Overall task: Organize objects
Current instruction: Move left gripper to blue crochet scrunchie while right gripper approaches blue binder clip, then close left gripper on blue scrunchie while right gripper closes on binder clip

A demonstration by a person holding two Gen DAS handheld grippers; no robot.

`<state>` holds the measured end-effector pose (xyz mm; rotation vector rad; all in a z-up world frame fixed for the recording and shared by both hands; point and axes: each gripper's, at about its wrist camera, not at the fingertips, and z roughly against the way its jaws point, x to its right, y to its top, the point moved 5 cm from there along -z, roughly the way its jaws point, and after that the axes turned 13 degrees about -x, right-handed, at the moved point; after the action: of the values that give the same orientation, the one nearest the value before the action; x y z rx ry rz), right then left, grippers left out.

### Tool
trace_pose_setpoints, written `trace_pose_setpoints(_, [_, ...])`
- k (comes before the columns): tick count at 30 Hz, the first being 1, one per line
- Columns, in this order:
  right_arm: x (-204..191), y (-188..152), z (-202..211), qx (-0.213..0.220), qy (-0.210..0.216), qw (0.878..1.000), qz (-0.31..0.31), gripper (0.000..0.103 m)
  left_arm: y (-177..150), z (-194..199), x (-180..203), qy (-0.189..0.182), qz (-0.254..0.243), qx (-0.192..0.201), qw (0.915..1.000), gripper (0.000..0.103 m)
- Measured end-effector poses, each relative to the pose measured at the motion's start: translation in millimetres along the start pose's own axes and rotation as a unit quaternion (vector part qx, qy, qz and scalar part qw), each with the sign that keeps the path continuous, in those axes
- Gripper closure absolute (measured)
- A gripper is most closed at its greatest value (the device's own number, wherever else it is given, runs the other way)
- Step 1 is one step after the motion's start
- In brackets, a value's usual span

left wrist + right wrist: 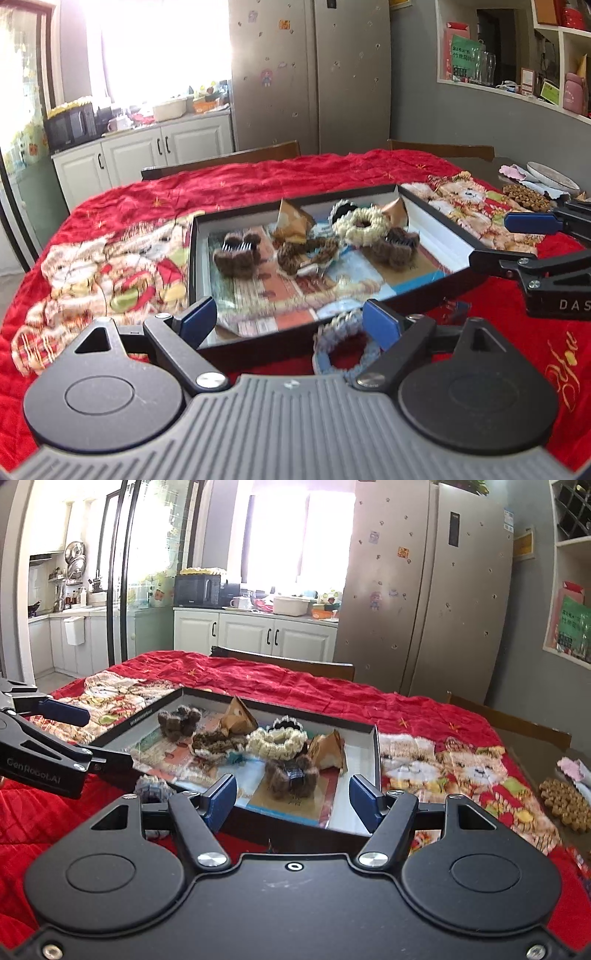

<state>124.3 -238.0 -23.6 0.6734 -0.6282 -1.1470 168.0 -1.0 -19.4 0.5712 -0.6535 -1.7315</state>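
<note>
A shallow black tray (436, 218) (377, 749) lies on the red bear-print cloth. Inside it are two brown fuzzy claw clips (236, 254) (291, 775), a cream scrunchie (364, 225) (277, 740), a black scrunchie behind it, a dark brown scrunchie (306, 253) and two folded brown paper triangles (238, 712). A blue-grey scrunchie (343, 347) (151, 788) rests on the cloth outside the tray's near edge. My left gripper (290, 319) (107, 738) is open over that edge, its right finger beside the blue-grey scrunchie. My right gripper (293, 795) (491, 240) is open at the tray's near right corner, holding nothing.
A brown beaded mat (528, 197) (565, 805) and a plate (550, 175) sit at the table's right end. Dark wooden chairs (258, 153) stand along the far side. A fridge (424, 590) and white kitchen cabinets are behind.
</note>
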Motion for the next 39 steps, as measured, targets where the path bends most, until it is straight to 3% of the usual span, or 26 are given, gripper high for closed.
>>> trace_pose_setpoints(11, [-0.1, -30.3, -27.3, -0.027, 0.011, 0.999, -0.027, 0.039, -24.5, -16.4, 0.9, -0.016, 0.017, -0.014, 0.9996, 0.012])
trace_pose_setpoints(17, [-3.7, -42.1, -42.1, -0.040, 0.024, 0.998, -0.031, 0.042, -30.0, -23.8, 4.3, -0.025, 0.024, -0.020, 0.9992, 0.020])
trace_pose_setpoints(21, [-7.9, -45.4, -53.3, -0.056, 0.024, 0.998, -0.025, 0.053, -33.2, -31.8, 4.5, -0.033, 0.031, -0.029, 0.9986, 0.028])
trace_pose_setpoints(32, [-2.1, -47.3, -65.2, -0.075, 0.055, 0.994, -0.050, 0.074, -36.7, -43.5, 5.6, -0.055, 0.043, -0.033, 0.9970, 0.035])
trace_pose_setpoints(39, [-2.5, -47.4, -67.8, -0.078, 0.061, 0.994, -0.053, 0.087, -36.5, -44.8, 7.8, -0.073, 0.047, -0.035, 0.9956, 0.057])
